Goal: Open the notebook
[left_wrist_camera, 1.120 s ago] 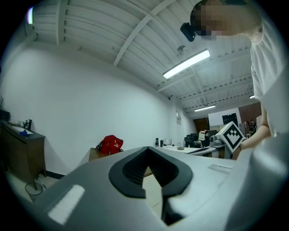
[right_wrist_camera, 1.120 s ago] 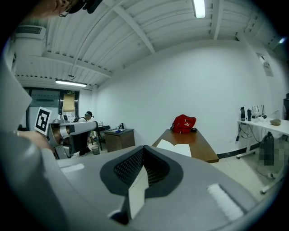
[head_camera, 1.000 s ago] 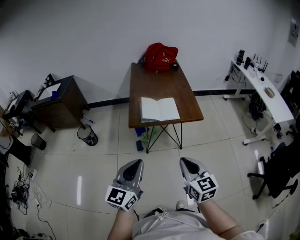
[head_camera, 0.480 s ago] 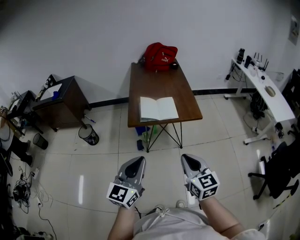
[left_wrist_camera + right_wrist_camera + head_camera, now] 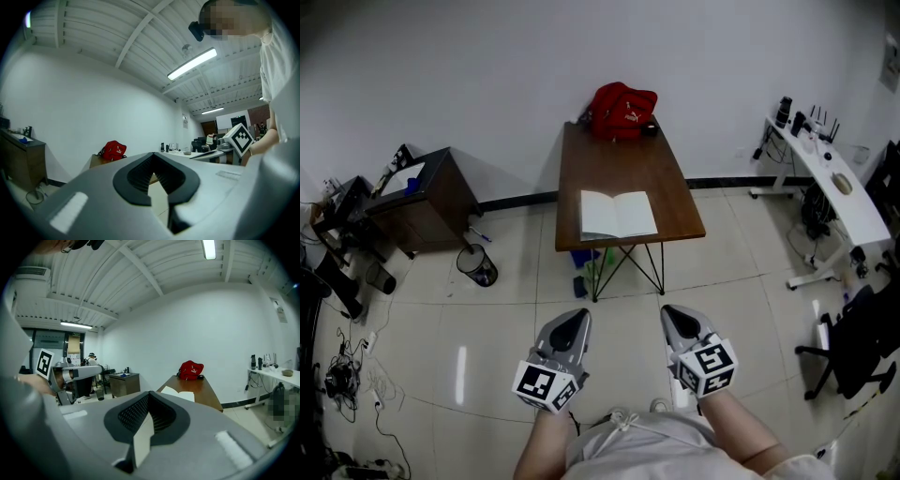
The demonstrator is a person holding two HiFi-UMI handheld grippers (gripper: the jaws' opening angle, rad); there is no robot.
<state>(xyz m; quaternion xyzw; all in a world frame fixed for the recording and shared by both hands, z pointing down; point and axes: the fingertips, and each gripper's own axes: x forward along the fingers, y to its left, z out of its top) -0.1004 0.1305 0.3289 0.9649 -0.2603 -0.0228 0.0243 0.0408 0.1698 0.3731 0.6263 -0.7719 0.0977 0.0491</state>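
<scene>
The notebook (image 5: 618,215) lies open on the near half of a brown table (image 5: 623,164), its white pages facing up. It also shows in the right gripper view as an open notebook (image 5: 179,393) on the table (image 5: 199,389). My left gripper (image 5: 575,322) and right gripper (image 5: 673,318) hang side by side close to my body, above the tiled floor and well short of the table. Both are shut with nothing between the jaws. A red bag (image 5: 621,112) sits at the table's far end.
A dark cabinet (image 5: 427,197) and a wire bin (image 5: 475,270) stand to the left of the table. A white desk (image 5: 825,178) with devices and a black office chair (image 5: 855,349) are on the right. Cables lie on the floor at the far left.
Both grippers stay near my body with only a slight shift. The notebook has not moved.
</scene>
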